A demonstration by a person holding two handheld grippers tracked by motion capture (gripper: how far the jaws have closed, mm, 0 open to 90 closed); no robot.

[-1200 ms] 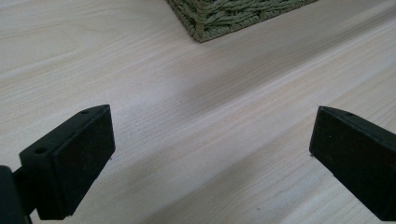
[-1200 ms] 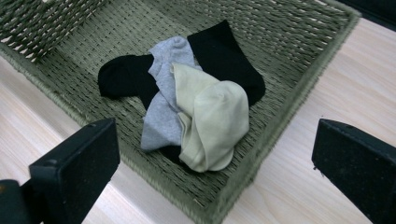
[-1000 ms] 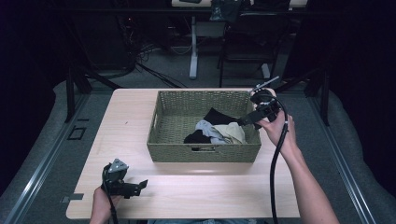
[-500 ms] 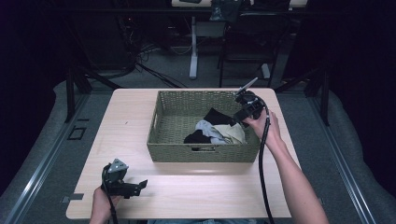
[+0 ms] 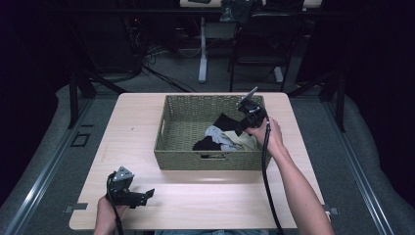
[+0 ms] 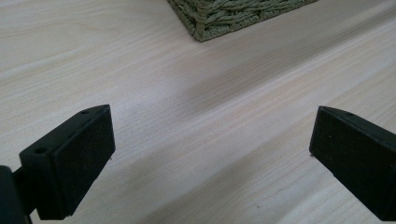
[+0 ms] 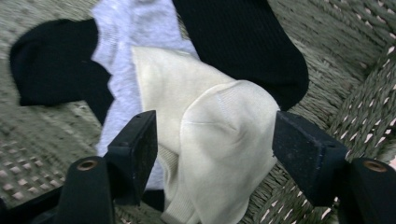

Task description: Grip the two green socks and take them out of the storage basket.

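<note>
Right claw [image 7: 215, 154] hangs inside the wicker basket [image 5: 186, 128] with its jaws spread, one on either side of a cream sock [image 7: 219, 140] and not clamped on it; whether the pads brush the fabric is hard to tell, but nothing is pinched. Seen from the high view, this claw [image 5: 240, 131] sits over the basket's right half, above the small heap of clothes. The cream sock lies on top of the heap, humped up in a soft fold between the jaws, and that raised fold looks like the best place to take hold: thick enough to bite, and free of the layers below. It should be very light and limp, so it will droop and trail once lifted, and a shallow pinch on a single layer could slip. Under it lies a pale grey sock [image 7: 135, 28], with a black sock [image 7: 243, 46] beyond and another black piece [image 7: 51, 60] off to one side; a deep closing might drag the grey one along. Left claw [image 5: 147, 195] rests low over the bare table [image 5: 137, 122] near the front edge, well apart from the basket, its jaws [image 6: 215, 163] wide and empty.
</note>
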